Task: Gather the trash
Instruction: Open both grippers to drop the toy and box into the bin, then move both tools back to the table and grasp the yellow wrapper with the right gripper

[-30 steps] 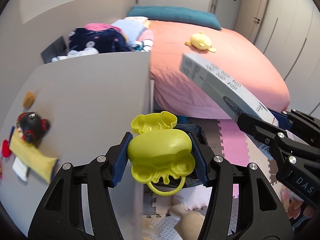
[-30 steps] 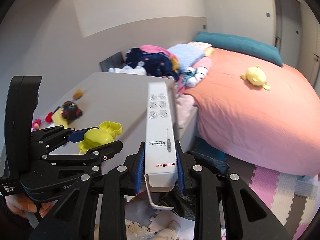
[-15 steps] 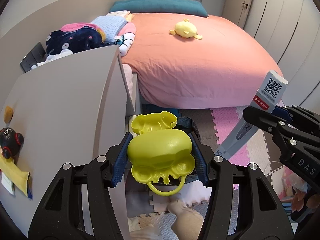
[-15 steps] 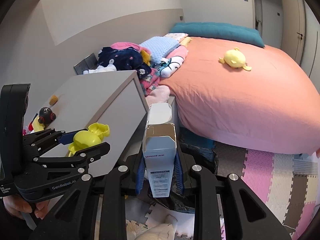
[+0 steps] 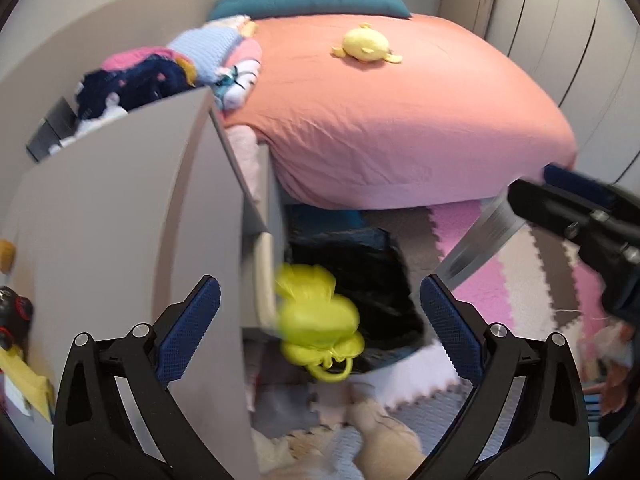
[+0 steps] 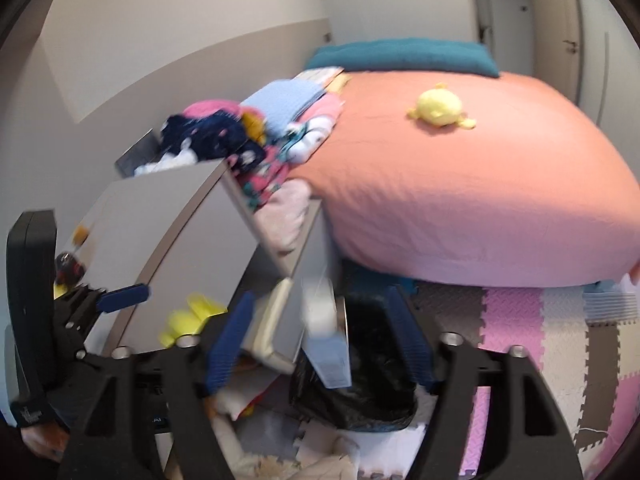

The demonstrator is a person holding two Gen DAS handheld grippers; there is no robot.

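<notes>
Trash first: a yellow plastic toy [image 5: 318, 322], blurred, sits between the wide-spread blue pads of the left gripper [image 5: 320, 320], touching neither, above the black bin bag [image 5: 376, 276]; from the right wrist view a white-and-grey carton [image 6: 326, 334], also blurred, hangs tilted between the parted fingers of the right gripper [image 6: 320, 344], clear of both pads, at the rim of the same bag; both grippers thus stand open, holding nothing; just left rises a grey cabinet [image 5: 120, 216]; foam floor mats [image 6: 540, 336] lie beyond; farther back, a heap of clothes [image 6: 224, 136], then the pink bed [image 5: 400, 120] carrying a yellow plush [image 5: 366, 46] and a teal pillow [image 6: 404, 56].
</notes>
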